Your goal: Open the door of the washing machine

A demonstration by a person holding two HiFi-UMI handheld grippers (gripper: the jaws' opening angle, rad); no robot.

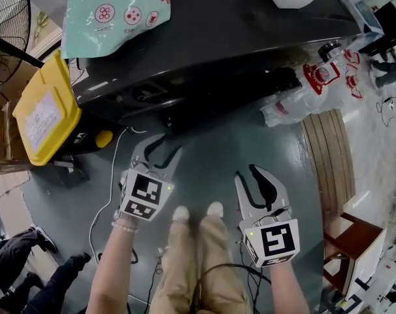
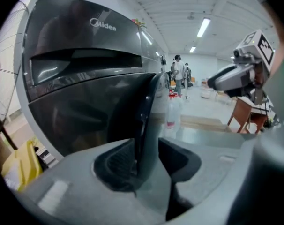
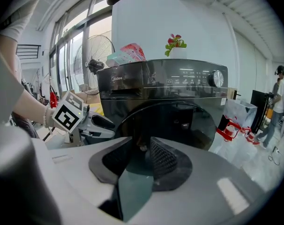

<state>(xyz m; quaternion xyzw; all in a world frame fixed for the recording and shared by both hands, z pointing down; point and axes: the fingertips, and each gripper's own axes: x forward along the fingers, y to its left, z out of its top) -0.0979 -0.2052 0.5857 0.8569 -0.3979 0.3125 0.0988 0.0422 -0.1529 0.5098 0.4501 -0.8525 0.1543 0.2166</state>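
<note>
Between the spread jaws of our left tongs (image 1: pixel 162 148) sits the door edge (image 2: pixel 144 111), unpinched; right tongs (image 1: pixel 249 175) spread, empty. Next we should clamp, pull.

The printed bag (image 1: pixel 113 12) atop the washing machine (image 1: pixel 237 25) is cut off.

- The washing machine (image 3: pixel 170 86), dark grey and glossy, is standing upright straight ahead of the right gripper (image 1: pixel 249 175).
- Its round, dark-glass door (image 3: pixel 179 121) is facing that gripper from the machine's front; whether it is latched or ajar is not showing.
- The door's rim (image 2: pixel 144 116) is running edge-on between the parted jaws of the left gripper (image 1: pixel 164 146).
</note>
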